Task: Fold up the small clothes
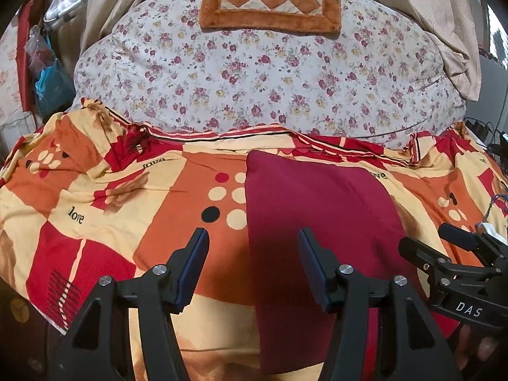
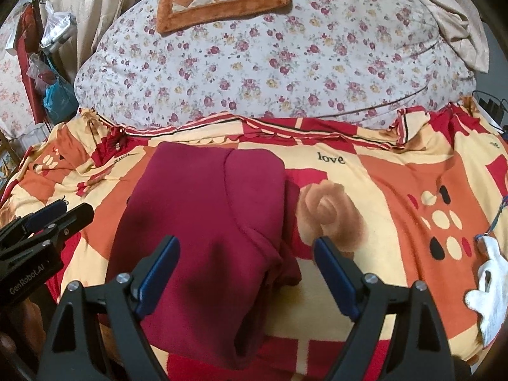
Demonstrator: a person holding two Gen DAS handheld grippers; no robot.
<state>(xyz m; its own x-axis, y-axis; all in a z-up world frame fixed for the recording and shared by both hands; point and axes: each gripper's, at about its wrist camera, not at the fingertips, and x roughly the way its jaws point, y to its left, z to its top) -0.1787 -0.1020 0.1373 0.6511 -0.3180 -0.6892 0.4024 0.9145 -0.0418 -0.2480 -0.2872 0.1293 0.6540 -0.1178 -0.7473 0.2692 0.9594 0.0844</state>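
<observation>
Maroon garment [image 2: 206, 222] folded flat on patterned bedspread [image 2: 397, 190]

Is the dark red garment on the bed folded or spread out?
Folded. The dark red garment lies as a narrow strip on the patterned bedspread, with a layer doubled over along its right side.

The patterned bedspread [image 2: 397, 190] lies flat and open to the right of the folded maroon garment [image 2: 206, 222], so a hand-held gripper can pass there freely. Only a small white cloth [image 2: 489, 292] lies at the far right edge. To the left of the garment there is also bare bedspread [image 1: 127, 206]. Behind, the bulky floral quilt [image 1: 254, 73] rises like a wall, with an orange checkered cushion [image 1: 270, 3] on top, and it closes the way forward. The 2 hand-held grippers are near each other: the right hand-held gripper [image 1: 438, 241] stands just beside the garment's right side, and the left hand-held gripper [image 2: 60, 212] at its left side.
</observation>
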